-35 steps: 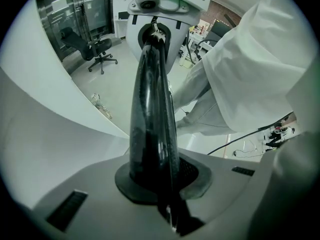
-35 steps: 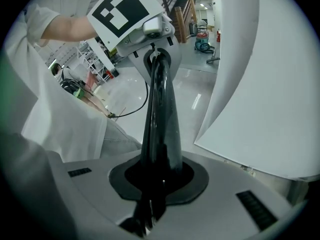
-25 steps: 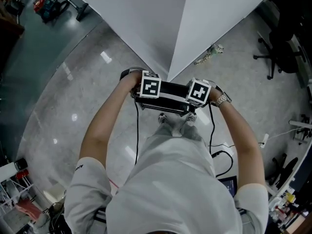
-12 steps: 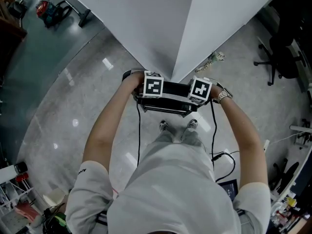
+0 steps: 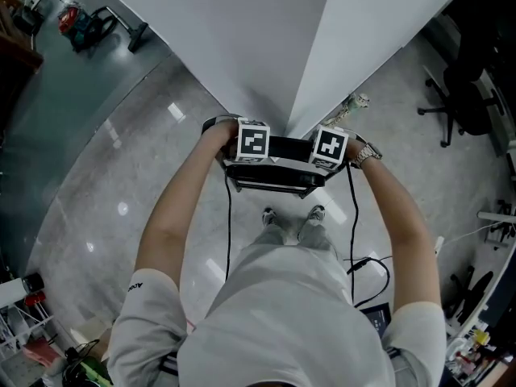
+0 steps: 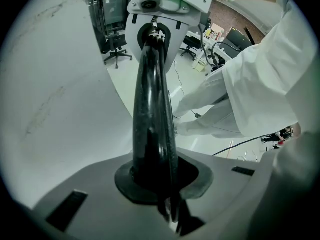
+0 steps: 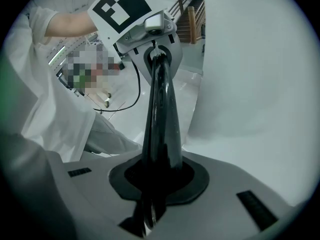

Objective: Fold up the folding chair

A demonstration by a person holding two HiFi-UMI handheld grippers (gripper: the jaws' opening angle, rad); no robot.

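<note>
Left hand-held gripper (image 6: 167, 206) stays clamped on the chair's (image 5: 274, 174) glossy black curved bar. The chair, apparently folded flat, has been carried closer to the matte white wall corner (image 5: 310, 79), so folding looks finished. Just right of that corner's foot, the right hand-held gripper (image 7: 150, 211) pinches the same smooth tube.

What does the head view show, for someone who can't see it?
Seen from above, a person in a white shirt grips the top of a black folding chair with the left hand-held gripper and the right hand-held gripper, facing a white wall corner. The chair looks narrow, as if folded flat, above a grey floor.
</note>
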